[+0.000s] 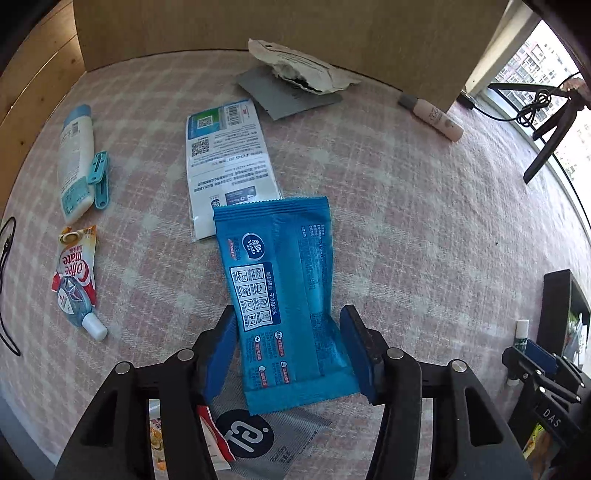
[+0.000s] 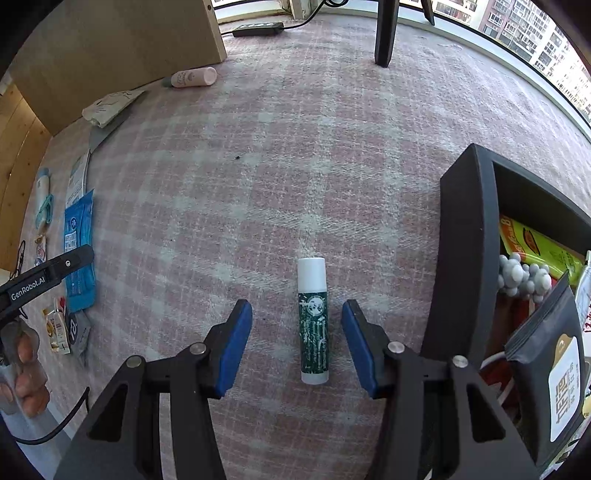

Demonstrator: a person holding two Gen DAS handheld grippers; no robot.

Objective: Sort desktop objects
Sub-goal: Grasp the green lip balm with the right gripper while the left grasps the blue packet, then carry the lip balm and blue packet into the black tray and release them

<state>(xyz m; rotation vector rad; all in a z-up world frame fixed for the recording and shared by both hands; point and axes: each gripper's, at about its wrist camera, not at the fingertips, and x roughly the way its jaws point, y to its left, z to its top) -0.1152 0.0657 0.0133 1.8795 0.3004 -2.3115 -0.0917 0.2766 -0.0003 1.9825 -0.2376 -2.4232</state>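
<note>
A blue wipes pack [image 1: 284, 295] lies flat on the pink checked cloth, partly over a grey sachet [image 1: 273, 443]. My left gripper [image 1: 288, 314] points down over its near half, and both blue pads touch the pack's long edges, the right edge curling up against its pad. In the right wrist view a green and white lip balm tube [image 2: 313, 321] lies on the cloth between the fingers of my right gripper [image 2: 296, 306]. That gripper is open, with a gap on each side of the tube. A black box [image 2: 465, 258] with snack packs stands just right of it.
On the left lie a white and blue tube [image 1: 75, 162], a teal clip [image 1: 100, 177] and a Coffee mate sachet [image 1: 75, 266]. A white leaflet pack [image 1: 225, 158], a torn paper bag [image 1: 295, 64] and a pink bottle [image 1: 432, 116] sit before a cardboard wall [image 1: 258, 26]. A tripod leg [image 2: 386, 33] stands far back.
</note>
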